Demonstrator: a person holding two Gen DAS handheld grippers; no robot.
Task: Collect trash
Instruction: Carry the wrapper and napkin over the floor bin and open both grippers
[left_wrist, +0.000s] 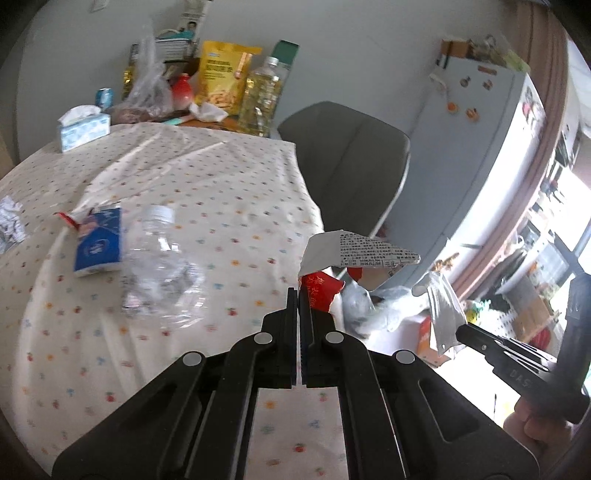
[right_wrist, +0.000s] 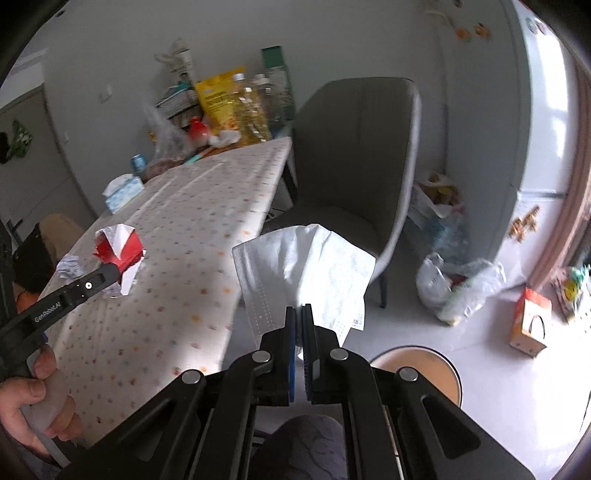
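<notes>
Red-and-white torn wrapper (left_wrist: 325, 280) sat clamped in the left gripper (left_wrist: 297, 291) at the worktop's (left_wrist: 221, 206) edge. Only the left view showed a crushed clear bottle (left_wrist: 159, 266) and blue tissue pack (left_wrist: 99, 242) at ten o'clock. Only the right view showed the white tissue (right_wrist: 306, 269) pinched in the right gripper (right_wrist: 299, 308), with a trash bag (right_wrist: 458, 284) on the floor at three o'clock.

Grey chair (right_wrist: 354, 155) beside floral-clothed table (right_wrist: 177, 236)

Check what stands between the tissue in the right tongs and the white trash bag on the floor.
Nothing visible does. The right tongs are shut on the white tissue past the table edge; open floor runs to the white trash bag. The grey chair stands behind that line.
</notes>
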